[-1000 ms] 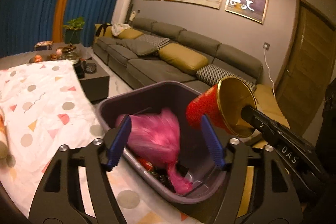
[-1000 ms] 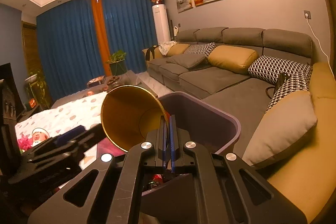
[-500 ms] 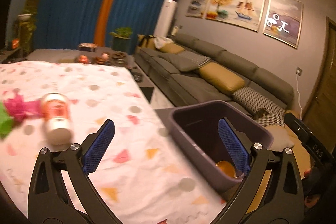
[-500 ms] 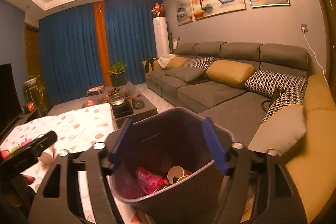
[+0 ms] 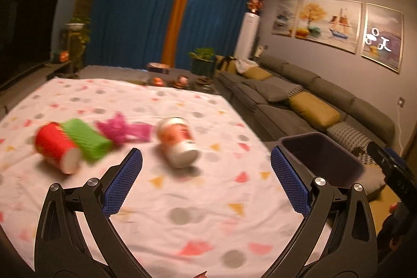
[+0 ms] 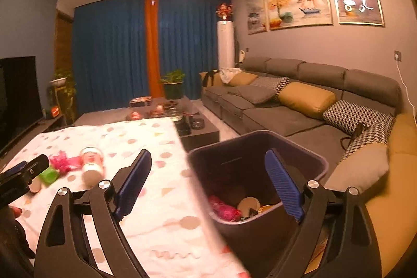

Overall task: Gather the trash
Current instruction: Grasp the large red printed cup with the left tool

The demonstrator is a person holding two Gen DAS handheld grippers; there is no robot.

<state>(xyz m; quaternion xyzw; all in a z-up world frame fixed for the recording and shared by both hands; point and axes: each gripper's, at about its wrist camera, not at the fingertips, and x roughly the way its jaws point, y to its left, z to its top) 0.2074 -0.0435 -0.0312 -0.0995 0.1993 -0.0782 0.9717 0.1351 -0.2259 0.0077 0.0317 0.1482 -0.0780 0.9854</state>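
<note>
Left gripper point(image 5: 206, 166) is spread wide, nothing between the pads; its jaws had just been opening and are now at full spread. Right gripper point(image 6: 208, 168) is also wide apart and empty; its jaws have just been opening further.

Edges: the table point(image 5: 182, 199) is covered by a white cloth with coloured dots and triangles. Its right edge runs diagonally down toward the bin point(image 5: 323, 160), which sits just beside that edge, between table and sofa point(image 5: 299, 100). From the right wrist view the bin rim point(image 6: 260, 137) is seen just under the right gripper, with the cloth edge touching or nearly touching its left wall — cannot be told which. The cloth in front of the left gripper is bare up to the trash.

Trash on table, all lying on its side and motion-blurred:
- white/orange cup point(image 5: 177, 142), mouth toward the camera, nearest the left gripper
- pink tinsel point(image 5: 122, 130), just left of the cup
- green wrapper point(image 5: 86, 140), touching a red cup point(image 5: 56, 147) at far left

Inside the bin: pink tinsel point(image 6: 224, 209) and cups point(image 6: 249, 203) at the bottom.
</note>
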